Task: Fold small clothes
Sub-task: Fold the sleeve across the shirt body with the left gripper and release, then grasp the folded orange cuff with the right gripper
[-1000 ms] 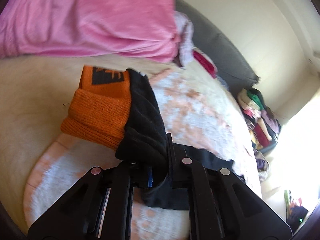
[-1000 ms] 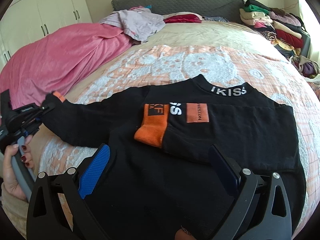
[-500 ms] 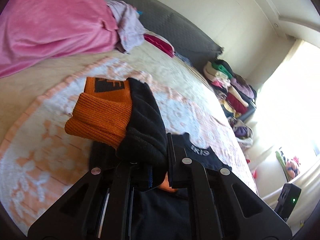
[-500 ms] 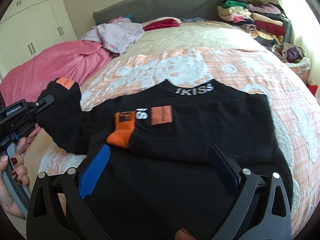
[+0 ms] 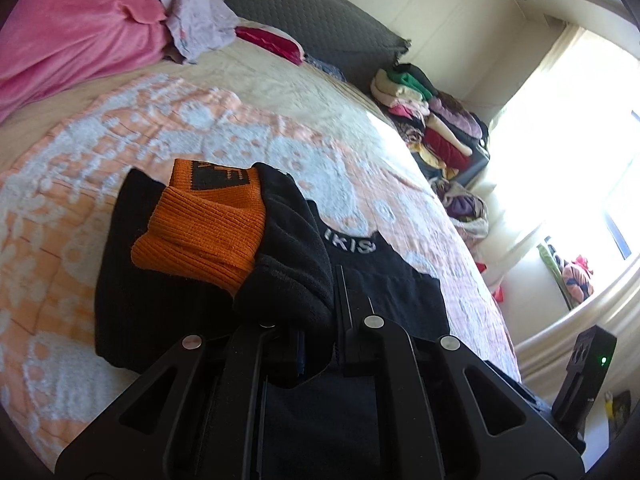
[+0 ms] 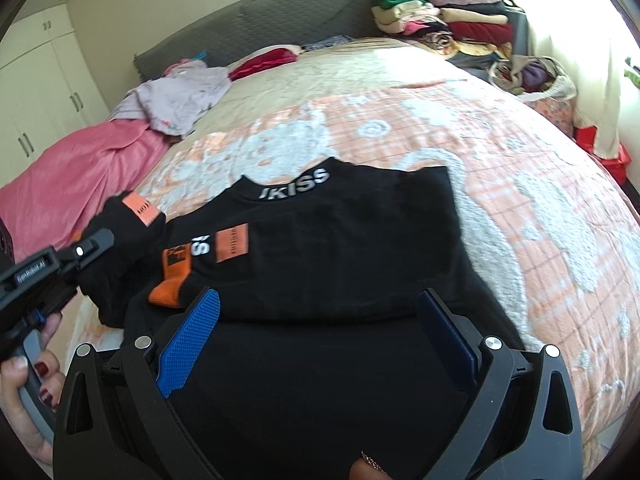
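Two grippers worked one black sweatshirt (image 6: 340, 248) spread on the bedspread (image 6: 500, 160). The right gripper (image 6: 316, 336) hovered over its hem, jaws apart and empty. Farther off, the left gripper (image 5: 304, 344) was clamped on the orange-cuffed sleeve (image 5: 208, 236), mid-fold; next, I judged, it needed laying across the chest.

matt black cloth sweater (image 6: 340, 264), ribbed orange knit cuff (image 5: 200, 236), nubbly woven bedspread (image 6: 500, 168).

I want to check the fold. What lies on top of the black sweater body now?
One sleeve lies folded across the black sweater, its orange cuff pointing toward the left gripper. What the sleeve covers is hidden.
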The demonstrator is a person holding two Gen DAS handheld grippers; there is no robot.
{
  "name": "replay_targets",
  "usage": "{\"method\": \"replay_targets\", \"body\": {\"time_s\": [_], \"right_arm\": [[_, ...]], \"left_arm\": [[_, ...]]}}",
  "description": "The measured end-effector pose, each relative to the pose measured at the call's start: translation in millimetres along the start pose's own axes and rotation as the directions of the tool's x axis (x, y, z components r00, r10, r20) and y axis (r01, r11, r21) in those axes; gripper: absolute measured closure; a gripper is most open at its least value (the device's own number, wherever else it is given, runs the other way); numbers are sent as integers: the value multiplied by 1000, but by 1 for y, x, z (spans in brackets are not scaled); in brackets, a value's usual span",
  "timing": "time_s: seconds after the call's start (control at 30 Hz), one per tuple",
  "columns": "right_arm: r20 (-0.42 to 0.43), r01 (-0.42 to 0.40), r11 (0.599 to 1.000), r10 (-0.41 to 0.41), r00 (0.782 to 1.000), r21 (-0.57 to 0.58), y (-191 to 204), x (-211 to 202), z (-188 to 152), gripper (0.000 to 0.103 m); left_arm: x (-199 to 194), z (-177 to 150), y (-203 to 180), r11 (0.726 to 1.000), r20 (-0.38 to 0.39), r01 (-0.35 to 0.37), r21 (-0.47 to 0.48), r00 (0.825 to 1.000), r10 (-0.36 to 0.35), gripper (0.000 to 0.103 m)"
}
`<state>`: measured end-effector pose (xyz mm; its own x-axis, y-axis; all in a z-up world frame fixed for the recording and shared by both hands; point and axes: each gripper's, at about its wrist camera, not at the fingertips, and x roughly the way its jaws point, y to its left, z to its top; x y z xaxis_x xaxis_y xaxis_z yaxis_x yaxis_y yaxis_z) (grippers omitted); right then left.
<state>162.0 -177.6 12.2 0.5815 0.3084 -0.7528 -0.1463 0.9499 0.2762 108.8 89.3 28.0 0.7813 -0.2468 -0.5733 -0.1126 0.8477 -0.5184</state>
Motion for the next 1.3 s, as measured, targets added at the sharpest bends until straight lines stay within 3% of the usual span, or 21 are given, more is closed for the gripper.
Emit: {"method": "replay_targets", "body": {"time_s": [0.07,0.17,0.4,0.63,0.77,0.9,1.1,1.23,1.27,1.3], "right_arm": [[1,9,1000,-9,1000,17,-7,-1,-1,5],[2,19,999,-19,1000,38,-15,-2,-1,5],[-9,26,998,-25,1000,59,-21,3,-3,5],[-12,37,996,-37,999,80,-29,7,-4,5],[1,58,991,-59,998,122,-45,1,-2,5],[5,61,988,-62,998,140,-52,-1,-2,5],[-26,24,994,-21,999,111,-40,7,-5,5],[-82,-67,995,73,994,78,-19,18,-12,5],[-102,-94,992,102,990,79,-14,23,-15,5],[-113,-105,991,113,987,79,-11,25,-17,5]], "left_arm": [[8,-5,-7,1000,-25,5,18,1000,-5,94],[20,-15,-17,999,-79,20,49,997,-17,69],[24,-27,-24,990,-167,105,96,982,-88,39],[32,-39,-32,966,-281,180,185,952,-123,39],[43,-49,-34,966,-322,194,174,938,-130,39],[42,-52,-39,964,-318,195,181,939,-130,39],[23,-37,-37,968,-248,142,207,965,-89,26],[12,-24,-24,972,-171,4,235,985,37,25],[10,-21,-18,971,-151,-38,234,986,75,22],[9,-18,-14,971,-139,-68,231,985,103,12]]}}
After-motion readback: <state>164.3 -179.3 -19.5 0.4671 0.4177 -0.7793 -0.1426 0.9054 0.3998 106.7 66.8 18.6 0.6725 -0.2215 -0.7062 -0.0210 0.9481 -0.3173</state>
